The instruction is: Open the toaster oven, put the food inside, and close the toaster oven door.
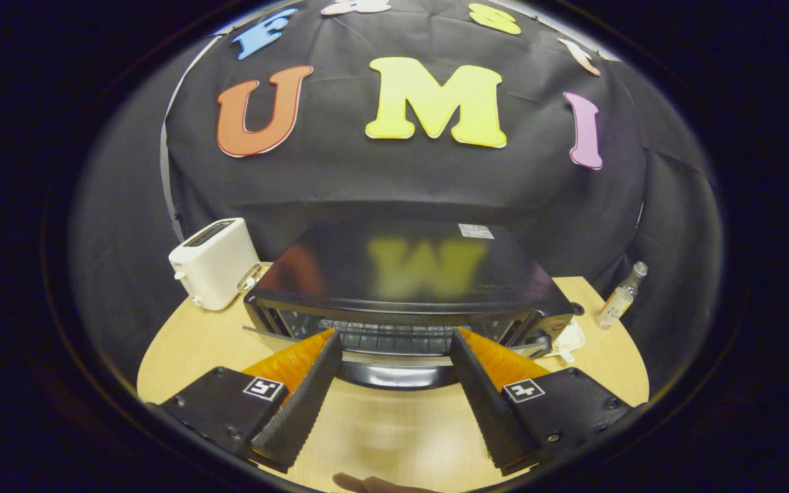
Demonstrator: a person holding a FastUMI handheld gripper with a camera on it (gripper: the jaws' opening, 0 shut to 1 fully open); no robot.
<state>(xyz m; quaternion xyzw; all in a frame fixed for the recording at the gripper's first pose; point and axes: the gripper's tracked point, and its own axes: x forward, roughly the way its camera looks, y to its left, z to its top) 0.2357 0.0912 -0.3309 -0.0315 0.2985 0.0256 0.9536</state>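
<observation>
From the gripper's camera, the gripper (394, 339) is hovering with its fingers spread wide, grasping nothing. The toaster oven (408, 287) is sitting straight ahead on the wooden table (182, 356), its wide front running crosswise to the fingers. Its door handle (398, 375) is lying between the fingertips, just below them. I am not seeing any food.

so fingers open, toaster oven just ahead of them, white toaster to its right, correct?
Not quite. In the gripper view the white toaster stands to the left of the toaster oven; a small bottle is on its right. The fingers are open, oven just ahead.
</observation>
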